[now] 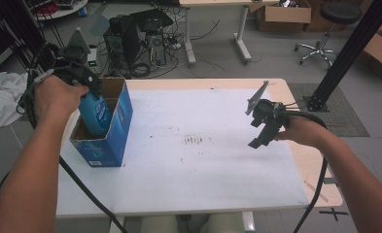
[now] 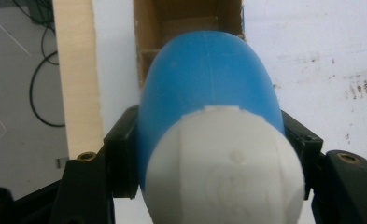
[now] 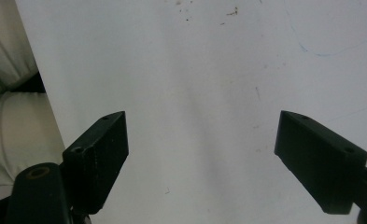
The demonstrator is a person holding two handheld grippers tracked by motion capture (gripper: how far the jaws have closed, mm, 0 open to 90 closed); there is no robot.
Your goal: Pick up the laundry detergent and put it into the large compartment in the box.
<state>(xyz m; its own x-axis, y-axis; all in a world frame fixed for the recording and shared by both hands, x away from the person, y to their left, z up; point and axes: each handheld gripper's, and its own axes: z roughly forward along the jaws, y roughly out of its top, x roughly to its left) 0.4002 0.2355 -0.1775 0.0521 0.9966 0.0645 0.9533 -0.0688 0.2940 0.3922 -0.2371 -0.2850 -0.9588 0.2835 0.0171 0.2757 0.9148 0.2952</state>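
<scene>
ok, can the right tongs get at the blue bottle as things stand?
Probably not cleanly: the blue bottle sits partly inside the blue box, clamped by the left tongs. The open right tongs hover across bare table.

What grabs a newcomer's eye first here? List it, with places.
First, the blue bottle with its white cap, clamped in the left gripper and standing partly inside the open blue cardboard box at the table's left edge. Next, the right gripper, held above the right side of the white table with its jaws wide apart and nothing between them.
</scene>
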